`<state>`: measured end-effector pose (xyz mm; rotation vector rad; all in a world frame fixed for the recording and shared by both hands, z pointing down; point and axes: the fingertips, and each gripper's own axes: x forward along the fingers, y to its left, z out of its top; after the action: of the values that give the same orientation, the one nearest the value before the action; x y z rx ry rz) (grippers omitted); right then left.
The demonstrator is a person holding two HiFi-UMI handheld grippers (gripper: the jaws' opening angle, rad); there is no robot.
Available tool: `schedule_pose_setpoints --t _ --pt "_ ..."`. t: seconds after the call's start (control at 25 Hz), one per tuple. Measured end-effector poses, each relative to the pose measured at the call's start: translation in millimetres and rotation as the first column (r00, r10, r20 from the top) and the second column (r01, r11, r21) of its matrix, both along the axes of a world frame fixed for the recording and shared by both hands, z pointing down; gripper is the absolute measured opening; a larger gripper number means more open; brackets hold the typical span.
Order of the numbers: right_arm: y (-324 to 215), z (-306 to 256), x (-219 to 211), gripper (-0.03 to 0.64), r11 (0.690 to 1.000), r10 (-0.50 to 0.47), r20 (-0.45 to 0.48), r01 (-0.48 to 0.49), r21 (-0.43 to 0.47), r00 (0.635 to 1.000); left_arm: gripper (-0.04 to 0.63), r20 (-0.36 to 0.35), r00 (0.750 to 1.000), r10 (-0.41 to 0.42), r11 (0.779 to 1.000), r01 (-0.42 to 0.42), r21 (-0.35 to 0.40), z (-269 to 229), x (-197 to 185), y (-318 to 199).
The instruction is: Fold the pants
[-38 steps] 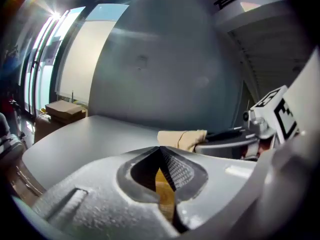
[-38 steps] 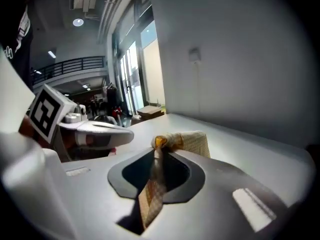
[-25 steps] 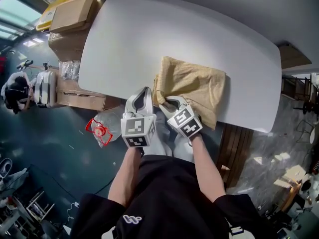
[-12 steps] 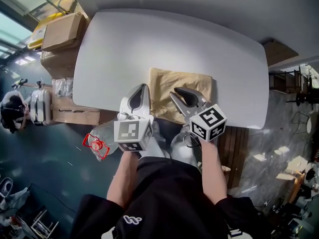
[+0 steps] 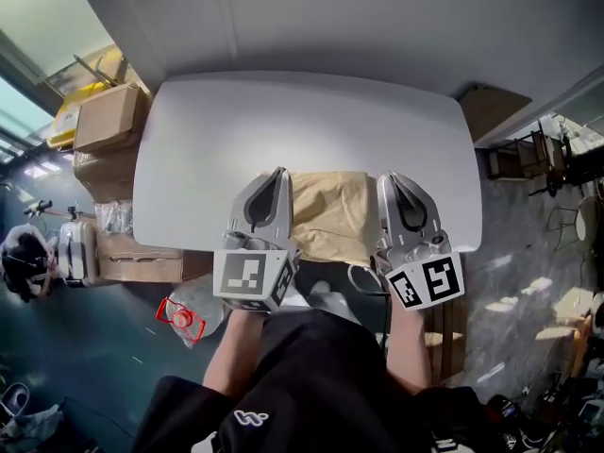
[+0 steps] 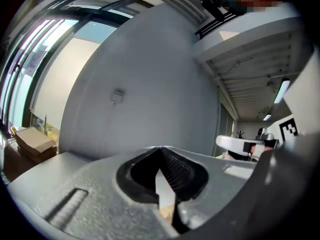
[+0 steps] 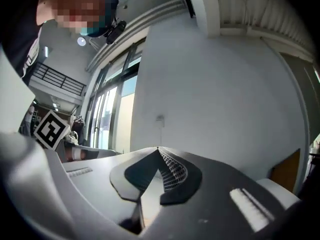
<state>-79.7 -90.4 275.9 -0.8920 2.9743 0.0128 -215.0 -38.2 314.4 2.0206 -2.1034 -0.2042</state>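
1. The folded tan pants [image 5: 335, 210] lie flat on the white table [image 5: 236, 130], at the middle of its near edge
2. What shows of the bundle is nearly square; its fold lines run left to right, so its long axis seems to lie along the near table edge, though the grippers cover both ends
3. The near side of the cloth reaches the table's near edge; I cannot tell whether it hangs over
4. The left gripper [image 5: 279, 173] is held above the left end of the pants and points towards the far wall [image 5: 330, 17]; its jaw tips meet and nothing is gripped between them
5. The right gripper [image 5: 390, 177] is over the right end, parallel to the left one; its jaws are closing fully, tips together, with nothing between them
6. Both grippers are clear of the cloth
7. The table top is bare to the far side and to the left of the pants, out to its rounded corners
8. Cardboard boxes [image 5: 109, 121] stand on the floor just off the left edge, and a wooden panel [image 5: 495, 111] stands beyond the far right corner
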Motion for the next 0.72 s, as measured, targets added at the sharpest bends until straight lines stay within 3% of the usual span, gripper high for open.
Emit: schedule_pose_setpoints --t 0.28,0.72 --pt "-20 -15 32 0.006 0.999 0.038 0.034 -0.038 -0.014 0.999 0.002 0.033 0.999 -0.005 0.999 0.004 0.032 -33 20 -13" --pt "-20 -8 26 0.006 1.0 -0.005 0.006 0.005 -0.018 1.0 0.002 0.039 0.999 -0.024 0.999 0.022 0.033 -25 26 -13"
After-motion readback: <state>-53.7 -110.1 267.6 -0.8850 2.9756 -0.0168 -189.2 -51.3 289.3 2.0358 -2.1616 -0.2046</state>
